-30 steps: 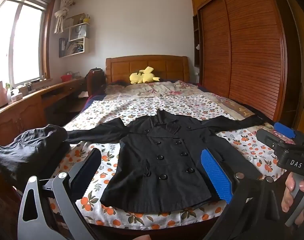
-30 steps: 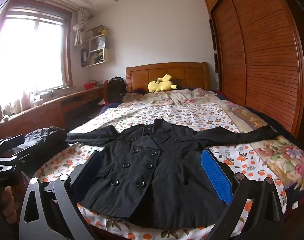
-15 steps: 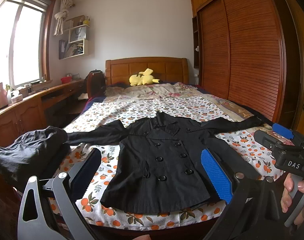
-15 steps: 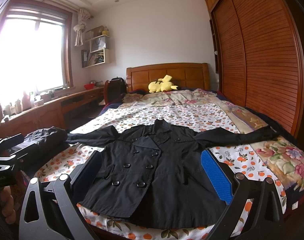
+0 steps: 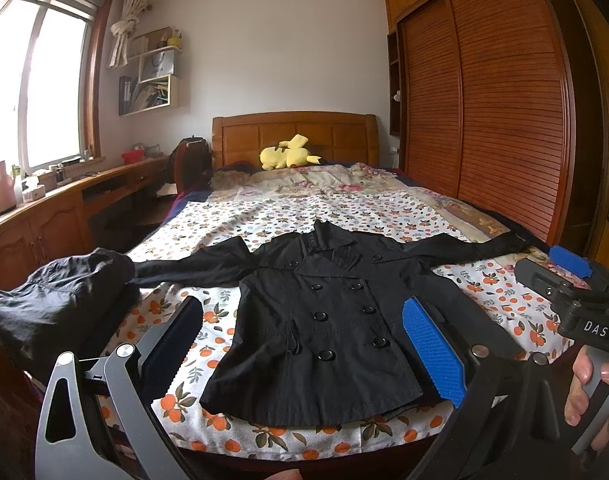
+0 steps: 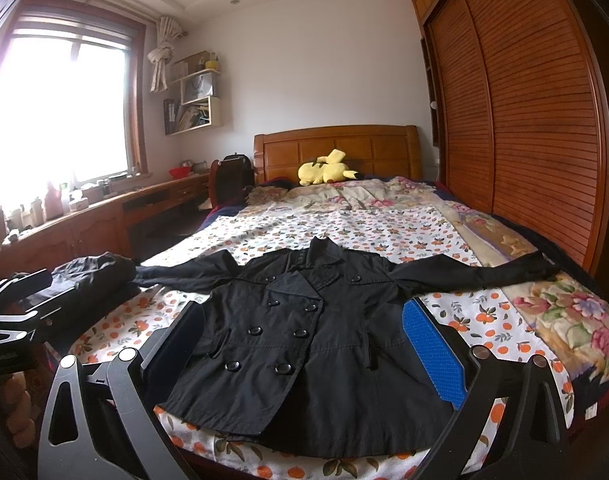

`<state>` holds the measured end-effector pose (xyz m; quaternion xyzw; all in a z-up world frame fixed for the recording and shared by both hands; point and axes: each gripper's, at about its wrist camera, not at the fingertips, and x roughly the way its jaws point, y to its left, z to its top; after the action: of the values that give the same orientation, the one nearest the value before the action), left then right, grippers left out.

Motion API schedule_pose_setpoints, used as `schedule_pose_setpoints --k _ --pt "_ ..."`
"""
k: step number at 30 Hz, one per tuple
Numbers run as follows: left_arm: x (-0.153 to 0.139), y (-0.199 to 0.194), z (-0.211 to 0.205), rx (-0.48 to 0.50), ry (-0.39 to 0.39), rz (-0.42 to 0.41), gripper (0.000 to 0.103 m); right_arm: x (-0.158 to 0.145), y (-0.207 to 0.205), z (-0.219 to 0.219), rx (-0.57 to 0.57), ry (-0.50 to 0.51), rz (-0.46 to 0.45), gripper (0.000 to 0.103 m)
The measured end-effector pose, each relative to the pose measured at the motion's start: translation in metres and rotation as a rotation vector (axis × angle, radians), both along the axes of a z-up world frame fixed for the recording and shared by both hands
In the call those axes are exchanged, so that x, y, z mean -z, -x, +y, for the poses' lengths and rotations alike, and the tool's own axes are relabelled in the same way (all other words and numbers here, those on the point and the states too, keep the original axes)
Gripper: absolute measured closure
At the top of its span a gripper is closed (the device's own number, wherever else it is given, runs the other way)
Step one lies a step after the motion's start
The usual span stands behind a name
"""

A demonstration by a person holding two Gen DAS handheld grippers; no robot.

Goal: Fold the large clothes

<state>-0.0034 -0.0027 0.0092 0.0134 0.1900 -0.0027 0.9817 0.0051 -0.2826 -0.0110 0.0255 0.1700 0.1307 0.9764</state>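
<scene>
A black double-breasted coat (image 5: 324, 320) (image 6: 304, 332) lies flat and face up on the foot of the bed, both sleeves stretched out sideways. My left gripper (image 5: 300, 344) hovers open in front of its hem, holding nothing. My right gripper (image 6: 304, 344) is open too, above the coat's lower edge, and empty. In the left wrist view the right gripper (image 5: 564, 280) shows at the right edge, held by a hand (image 5: 584, 384). The left gripper (image 6: 16, 308) appears at the left edge of the right wrist view.
A folded pile of dark clothes (image 5: 56, 300) (image 6: 92, 276) sits at the bed's left corner. The bed (image 5: 304, 216) has a flowered sheet and a yellow plush toy (image 5: 288, 154) by the headboard. A wooden wardrobe (image 5: 484, 120) lines the right, a desk (image 5: 44, 208) the left.
Both views have drifted slightly, the coat sitting a little lower and nearer in frame. Both grippers stay open and the coat has not moved.
</scene>
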Motion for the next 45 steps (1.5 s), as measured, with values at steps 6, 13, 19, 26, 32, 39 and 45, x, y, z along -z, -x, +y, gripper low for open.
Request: schedule_pose_setpoints --k 6,13,19,26,32,39,45 --pt "0.004 -0.001 0.003 -0.002 0.003 0.001 0.002 0.000 0.000 0.000 0.000 0.001 0.000 0.007" --pt "0.004 -0.001 0.003 -0.001 0.003 0.001 0.002 -0.001 0.000 -0.001 0.000 0.001 0.001 0.007" --pt "0.004 -0.002 0.004 0.000 0.003 0.000 0.002 -0.001 0.000 -0.001 0.000 0.000 0.001 0.007" --pt "0.007 -0.003 0.006 -0.001 0.002 -0.002 0.002 -0.001 0.000 -0.001 -0.001 0.001 0.000 0.007" --pt "0.010 -0.004 0.007 0.003 0.000 -0.010 0.002 -0.001 0.000 -0.002 -0.001 0.000 0.001 0.007" --pt "0.010 -0.004 0.007 0.003 -0.001 -0.010 0.002 -0.001 -0.001 -0.003 -0.001 0.000 0.000 0.007" --pt "0.009 -0.002 0.005 0.005 -0.003 -0.013 0.002 -0.001 -0.001 -0.003 0.000 0.001 0.001 0.007"
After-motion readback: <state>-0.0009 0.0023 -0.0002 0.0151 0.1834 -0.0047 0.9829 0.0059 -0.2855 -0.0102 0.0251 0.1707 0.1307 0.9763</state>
